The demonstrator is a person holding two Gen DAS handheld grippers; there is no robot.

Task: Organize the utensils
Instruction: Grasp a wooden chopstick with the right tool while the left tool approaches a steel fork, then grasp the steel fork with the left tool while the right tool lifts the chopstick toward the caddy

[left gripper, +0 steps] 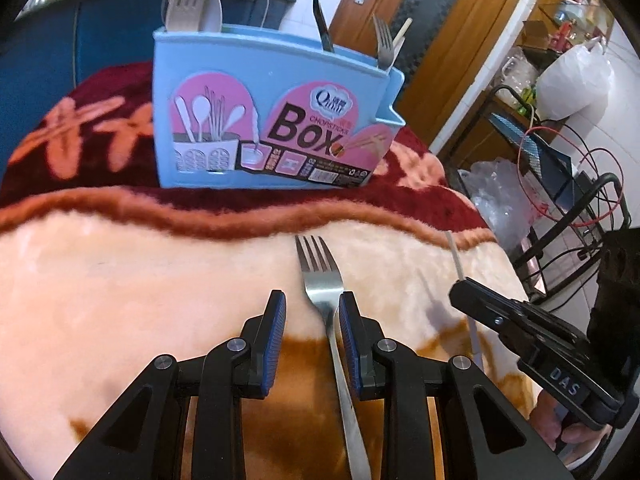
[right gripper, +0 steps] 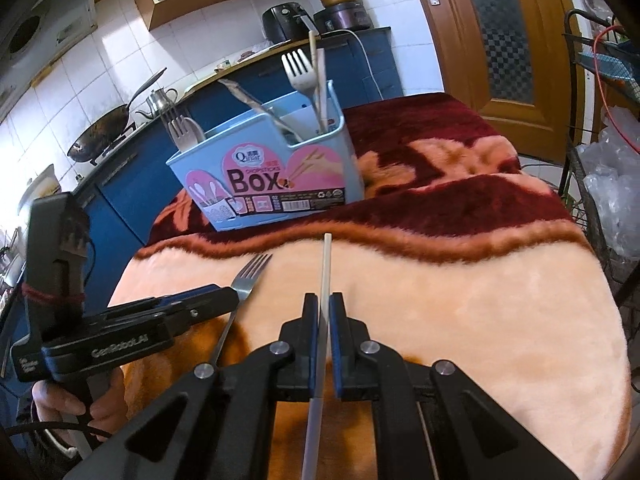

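Note:
A steel fork [left gripper: 322, 276] lies on the blanket, tines pointing away. My left gripper [left gripper: 312, 304] is open around its neck; the right pad touches the handle, the left pad stands apart. The fork also shows in the right wrist view [right gripper: 248, 276]. My right gripper [right gripper: 325, 304] is shut on a pale chopstick [right gripper: 325, 264] that points forward; it also shows in the left wrist view [left gripper: 456, 256]. The blue utensil box [left gripper: 264, 120] stands behind on the red part of the blanket, also in the right wrist view [right gripper: 272, 172], holding forks, a spoon and chopsticks.
The table is covered by a fuzzy peach and dark red blanket [left gripper: 120, 280]. A black wire rack [left gripper: 568, 200] with plastic bags stands to the right of the table. A blue kitchen counter [right gripper: 120, 184] with a wok lies behind, a wooden door [right gripper: 496, 40] at the back right.

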